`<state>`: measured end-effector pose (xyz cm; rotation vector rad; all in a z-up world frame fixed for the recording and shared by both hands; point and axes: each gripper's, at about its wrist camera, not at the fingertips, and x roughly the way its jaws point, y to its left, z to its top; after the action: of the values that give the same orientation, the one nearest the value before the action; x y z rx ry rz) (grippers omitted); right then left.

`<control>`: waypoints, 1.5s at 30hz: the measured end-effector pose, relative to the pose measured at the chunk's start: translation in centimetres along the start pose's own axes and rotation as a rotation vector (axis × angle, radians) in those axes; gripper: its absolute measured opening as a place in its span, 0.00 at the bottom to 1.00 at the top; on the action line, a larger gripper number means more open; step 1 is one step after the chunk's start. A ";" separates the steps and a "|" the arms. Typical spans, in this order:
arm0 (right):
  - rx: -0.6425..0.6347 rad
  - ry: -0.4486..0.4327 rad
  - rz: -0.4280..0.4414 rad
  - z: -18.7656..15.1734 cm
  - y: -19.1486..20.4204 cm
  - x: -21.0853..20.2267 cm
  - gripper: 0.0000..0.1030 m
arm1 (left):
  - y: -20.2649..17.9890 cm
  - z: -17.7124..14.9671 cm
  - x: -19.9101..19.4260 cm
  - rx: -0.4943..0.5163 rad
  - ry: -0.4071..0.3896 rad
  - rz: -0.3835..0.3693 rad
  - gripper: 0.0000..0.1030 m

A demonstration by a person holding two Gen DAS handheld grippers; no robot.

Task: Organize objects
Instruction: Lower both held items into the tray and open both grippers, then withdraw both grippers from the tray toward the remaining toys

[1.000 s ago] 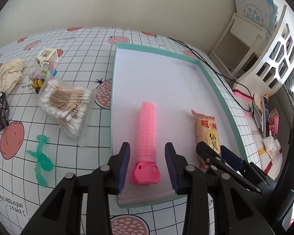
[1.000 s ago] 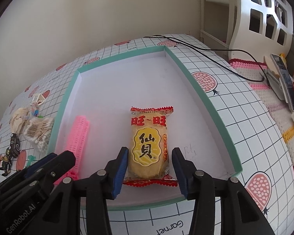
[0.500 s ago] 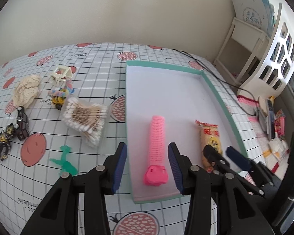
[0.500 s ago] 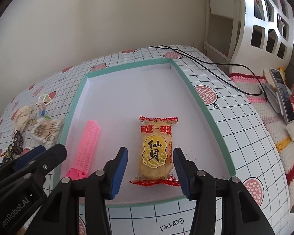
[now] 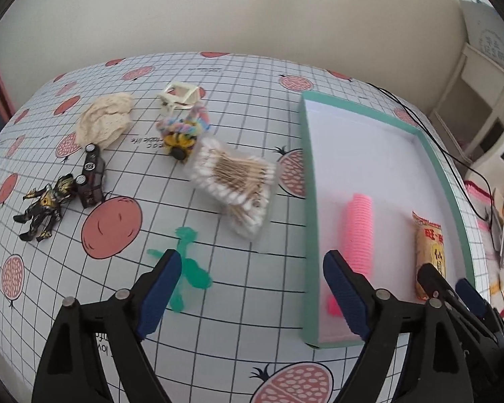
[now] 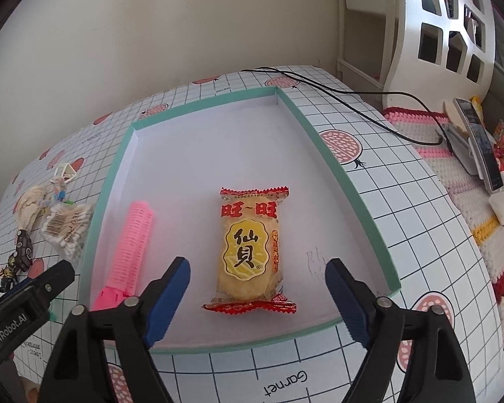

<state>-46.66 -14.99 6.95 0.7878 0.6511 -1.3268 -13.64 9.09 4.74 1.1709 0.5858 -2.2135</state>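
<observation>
Now both tongs are standing wide, jaws just opened and holding nothing, the left tongs [image 5: 248, 288] nearer the cotton swabs [image 5: 233, 186] lying above them at mid-frame, their sticks running diagonally, while the right tongs [image 6: 257, 295] are hovering over the snack packet [image 6: 250, 248].

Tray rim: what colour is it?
Teal green, with a white inside; the tray shows best in the right wrist view.

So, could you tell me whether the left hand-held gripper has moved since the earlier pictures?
Yes: the left hand-held gripper, jaws just opened and empty, has swung left off the pink roller in the box.
</observation>
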 end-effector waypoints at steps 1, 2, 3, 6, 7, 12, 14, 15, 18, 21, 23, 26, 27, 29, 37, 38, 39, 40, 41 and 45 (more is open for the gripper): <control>0.003 -0.001 0.001 0.0 0.0 0.0 0.88 | 0.3 0.0 0.1 -0.012 0.001 0.001 0.88; 0.007 0.000 0.001 0.0 -0.1 0.0 0.88 | 0.5 -0.1 0.1 -0.020 0.001 0.002 0.89; 0.010 0.001 0.001 0.1 -0.2 0.0 0.88 | 0.6 -0.1 0.2 -0.022 0.001 0.005 0.92; 0.019 0.008 0.005 0.0 -0.3 0.1 0.88 | 1.0 -0.2 0.2 -0.027 -0.006 0.019 0.93; 0.019 0.009 0.004 0.0 -0.3 0.2 0.92 | 1.1 -0.2 0.2 -0.031 -0.011 0.022 0.96; 0.014 0.000 0.007 -0.1 -0.3 0.1 1.00 | 1.6 -0.1 -0.2 -0.067 -0.039 0.045 1.00; 0.007 0.000 0.010 -0.1 -0.2 0.2 1.00 | 1.6 -0.1 -0.3 -0.073 -0.043 0.049 1.00; 0.003 0.001 0.010 -0.1 -0.1 0.2 1.00 | 1.7 -0.1 -0.4 -0.076 -0.044 0.050 1.00; -0.008 0.001 0.009 -0.1 0.1 0.2 1.00 | 1.7 -0.1 -0.4 -0.084 -0.048 0.051 1.00; -0.015 0.003 0.009 -0.2 0.2 0.2 1.00 | 1.6 -0.1 -0.4 -0.088 -0.051 0.050 1.00; -0.020 0.007 0.007 -0.2 0.3 0.2 1.00 | 1.5 -0.2 -0.5 -0.090 -0.052 0.052 1.00; -0.030 0.006 -0.003 -0.1 0.4 0.0 1.00 | 1.6 -0.1 -0.6 -0.095 -0.045 0.050 1.00; -0.032 0.006 -0.001 0.0 0.5 -0.2 1.00 | 1.7 0.0 -0.7 -0.096 -0.041 0.047 1.00; -0.030 0.005 0.002 0.3 0.7 -0.9 1.00 | 1.9 0.2 -1.2 -0.098 -0.031 0.037 1.00; -0.066 0.074 0.036 2.5 3.2 -3.9 1.00 | 4.9 2.1 -4.3 -0.125 0.042 -0.001 1.00; -0.087 0.082 0.036 2.7 3.8 -4.3 1.00 | 5.5 2.4 -4.6 -0.131 0.053 0.010 1.00; -0.100 0.090 0.036 3.0 4.3 -4.6 1.00 | 6.1 2.8 -4.8 -0.129 0.067 0.020 1.00; -0.109 0.100 0.035 3.3 4.8 -4.7 1.00 | 6.7 3.2 -4.9 -0.126 0.086 0.023 1.00; -0.109 0.107 0.038 3.7 5.4 -4.7 1.00 | 7.4 3.7 -5.0 -0.129 0.104 0.025 1.00; -0.132 0.204 0.061 7.1 8.5 -2.1 1.00 | 11.1 7.2 -4.1 -0.130 0.156 0.007 1.00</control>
<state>-38.76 -18.98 13.93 0.8350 0.8611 -1.1440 -8.83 -2.44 10.67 1.2817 0.7756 -2.0570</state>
